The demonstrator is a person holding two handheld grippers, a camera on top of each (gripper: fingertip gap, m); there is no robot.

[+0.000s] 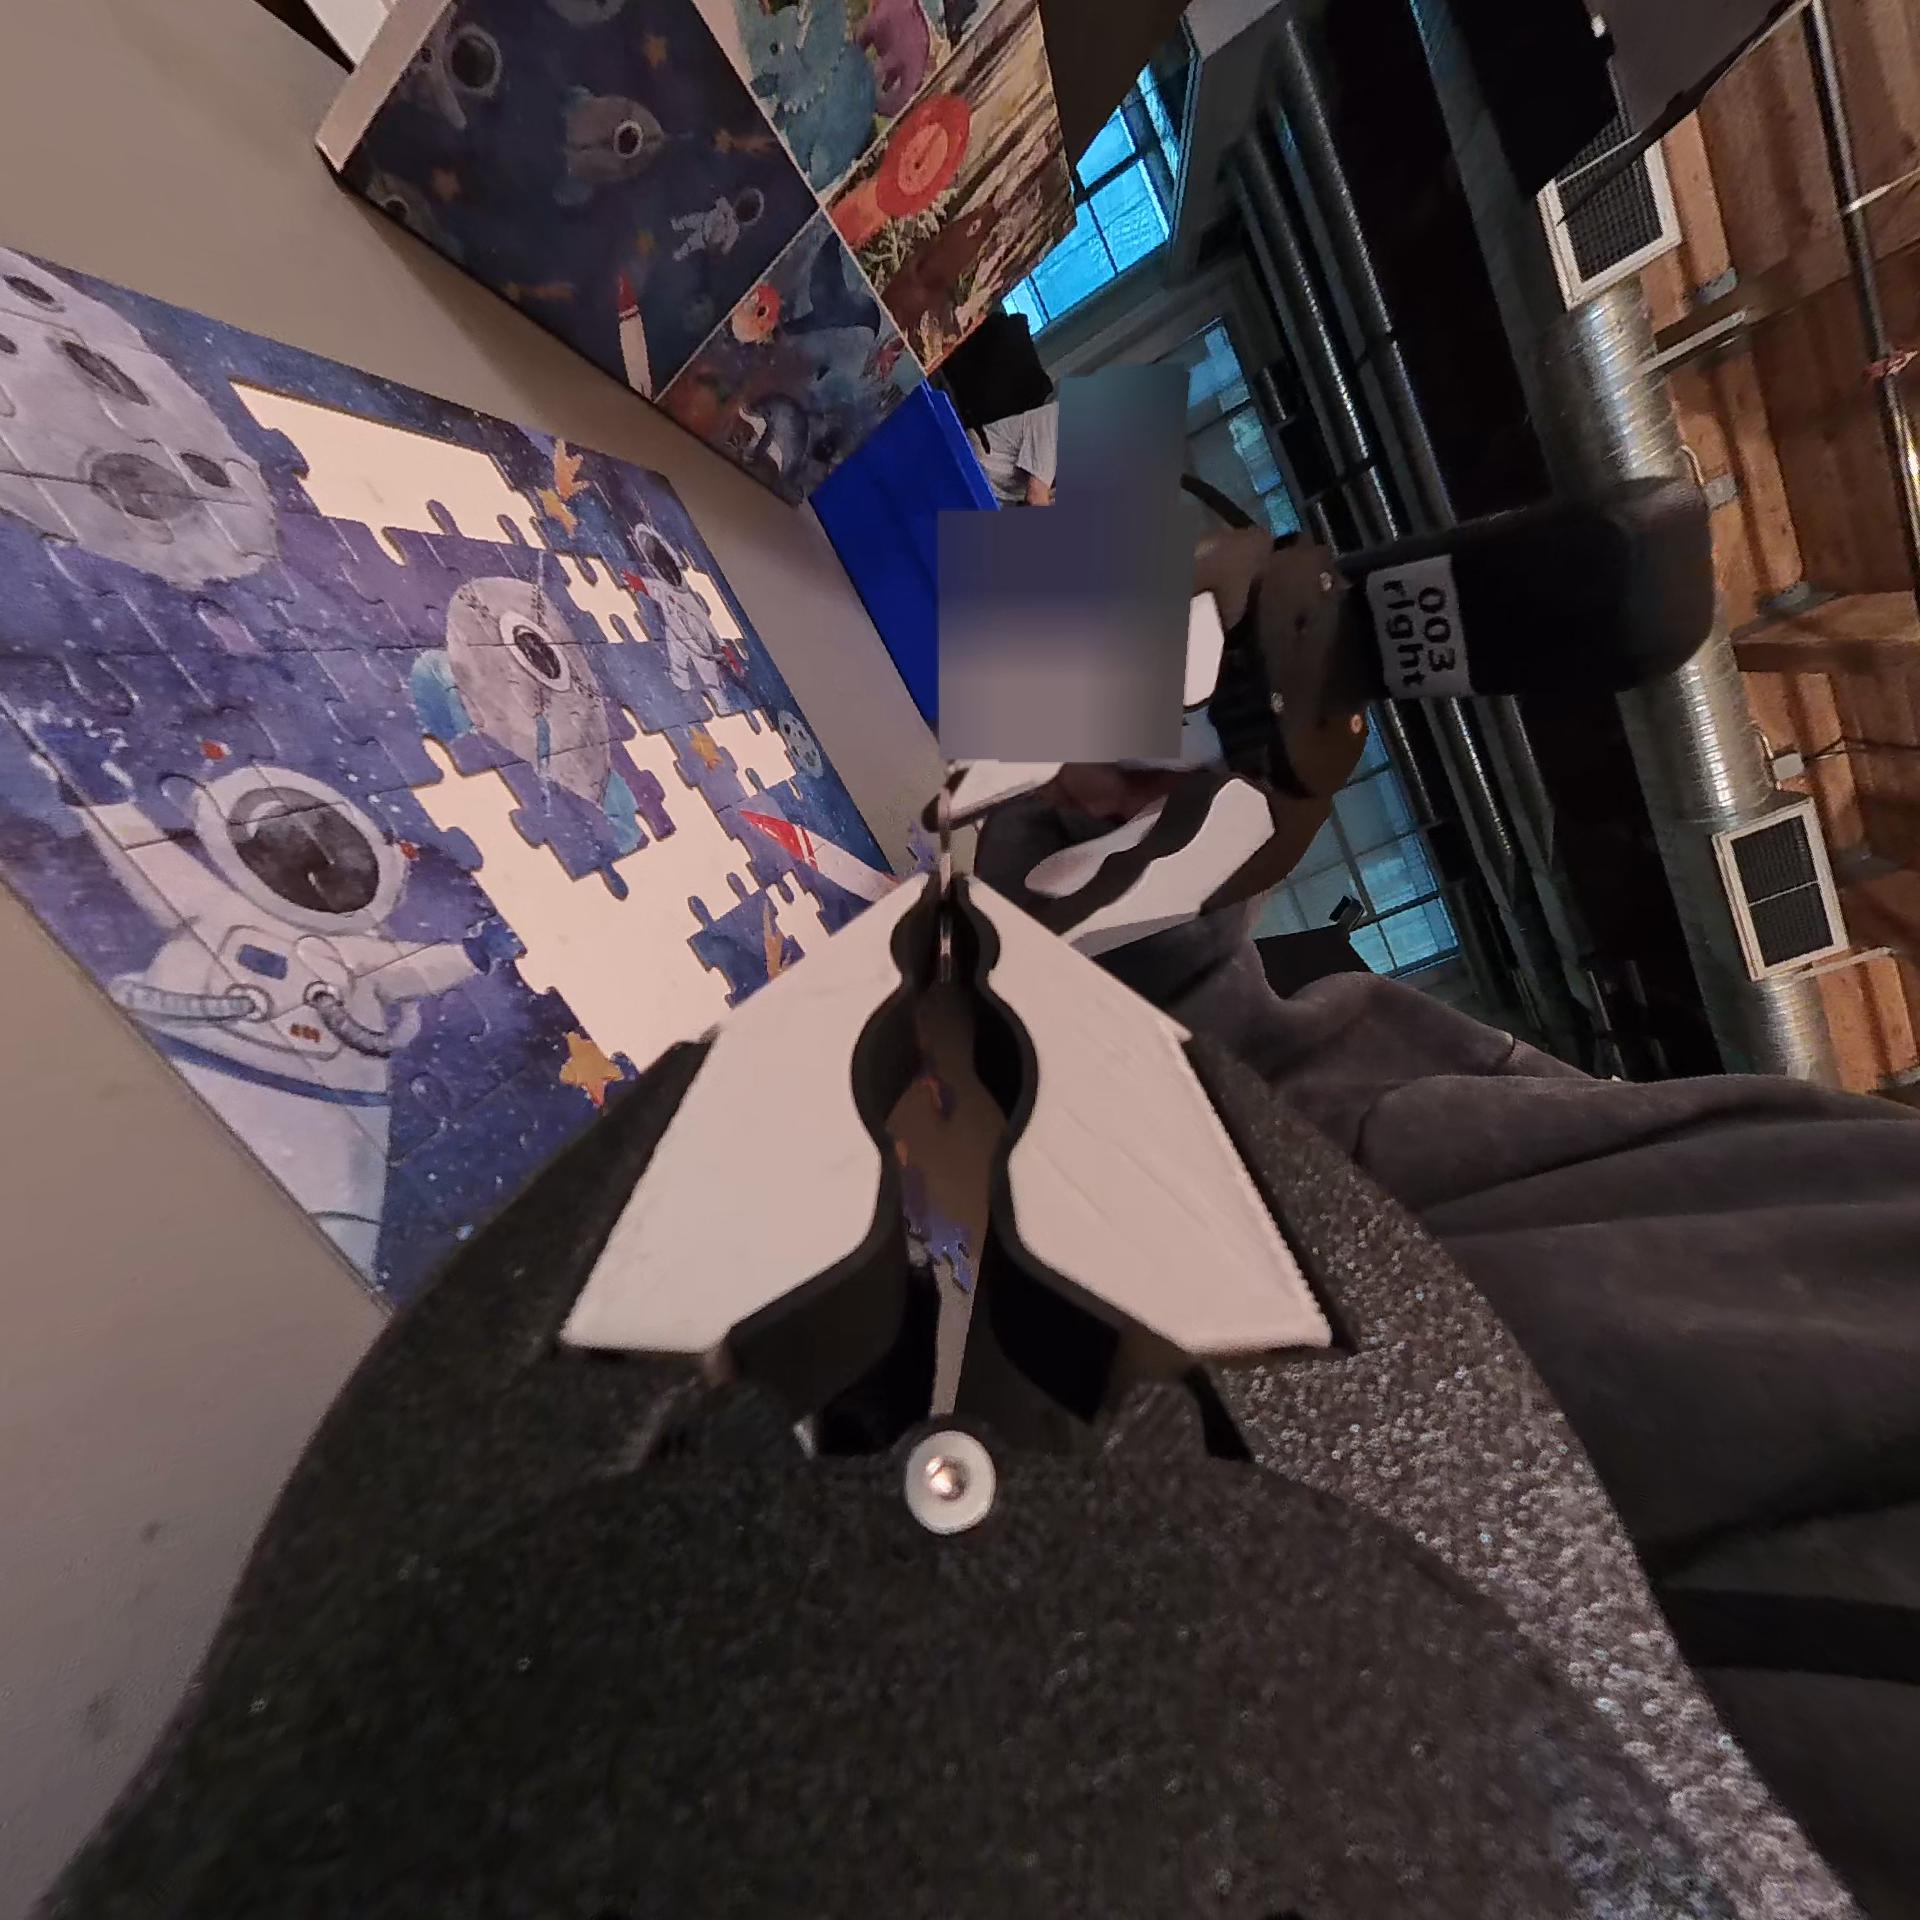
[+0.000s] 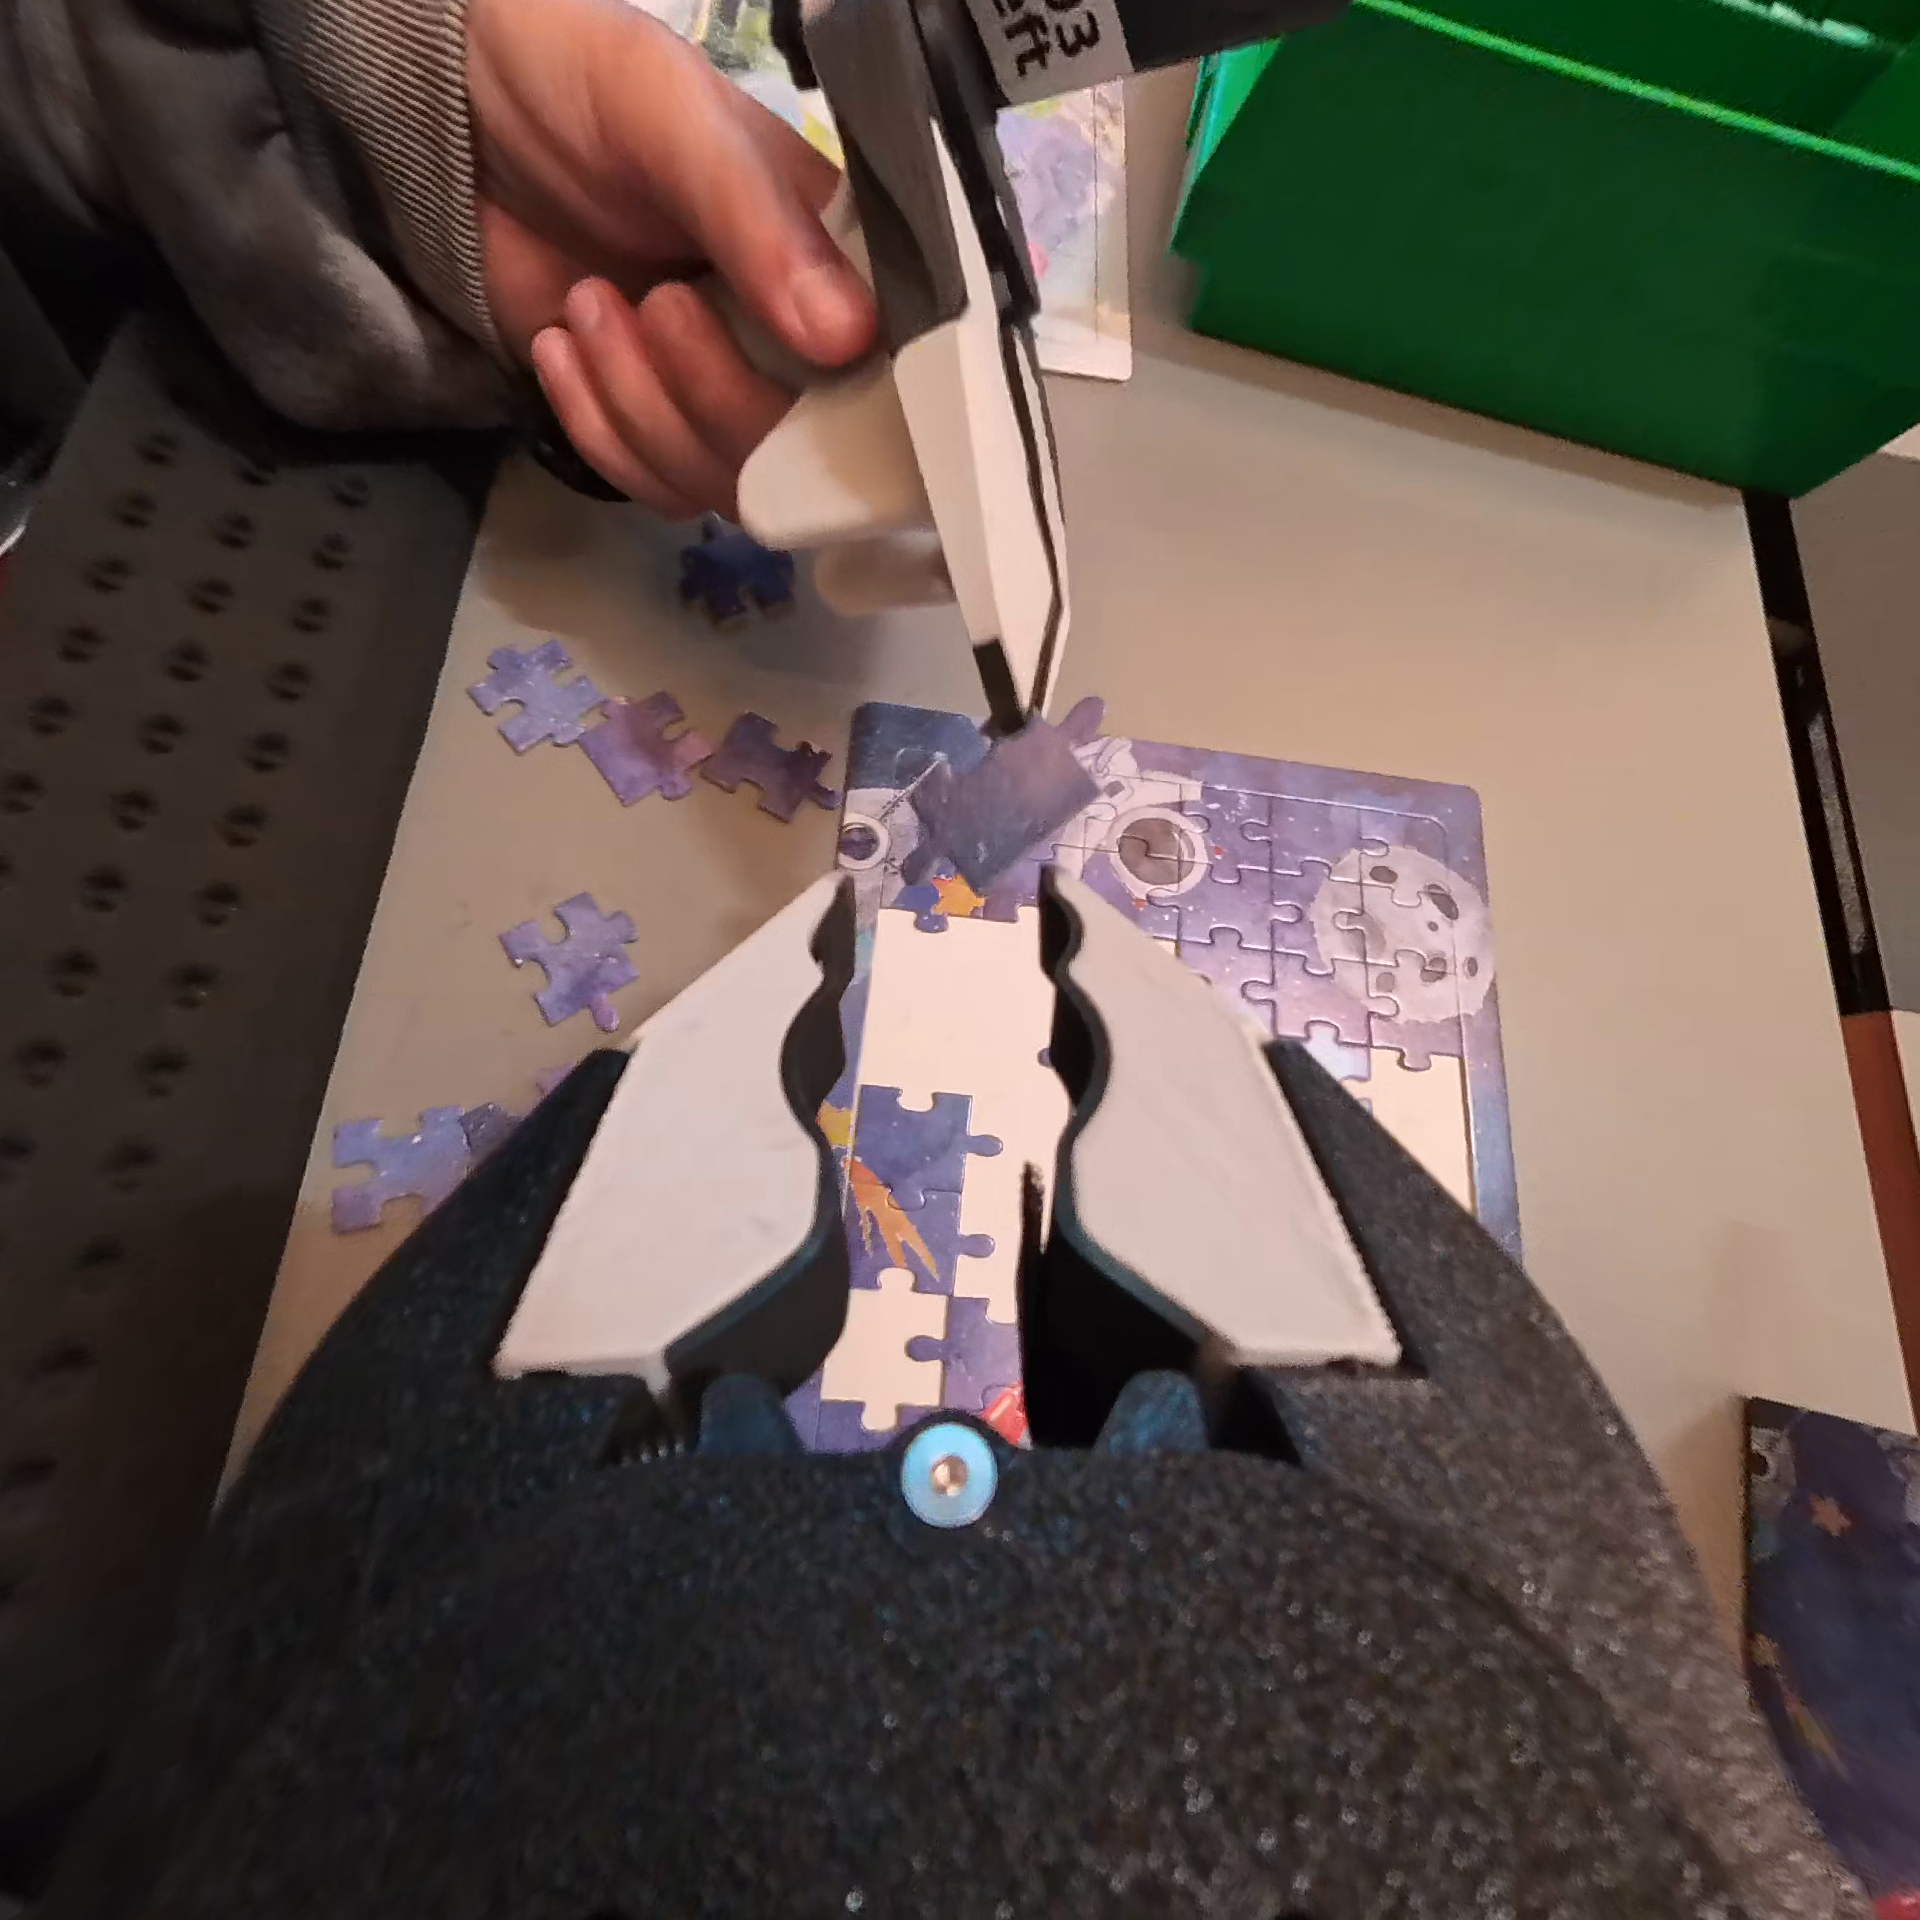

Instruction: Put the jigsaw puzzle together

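The space-themed jigsaw puzzle (image 1: 343,665) lies in its tray on the table, with several white gaps; it also shows in the right wrist view (image 2: 1299,883). My left gripper (image 1: 948,883) is shut on a blue puzzle piece (image 1: 940,1226), seen edge-on. In the right wrist view the left gripper (image 2: 1023,707) holds that piece (image 2: 1008,810) tilted just above the puzzle's far left corner. My right gripper (image 2: 945,894) is open and empty, hovering over the puzzle's gaps just short of the held piece. It also shows in the left wrist view (image 1: 1081,842).
Several loose blue pieces (image 2: 644,738) lie on the table left of the puzzle. The puzzle box (image 1: 675,208) stands behind it, a blue bin (image 1: 904,540) beside that. A green bin (image 2: 1558,229) sits at the far right. A dark perforated surface (image 2: 208,831) borders the table on the left.
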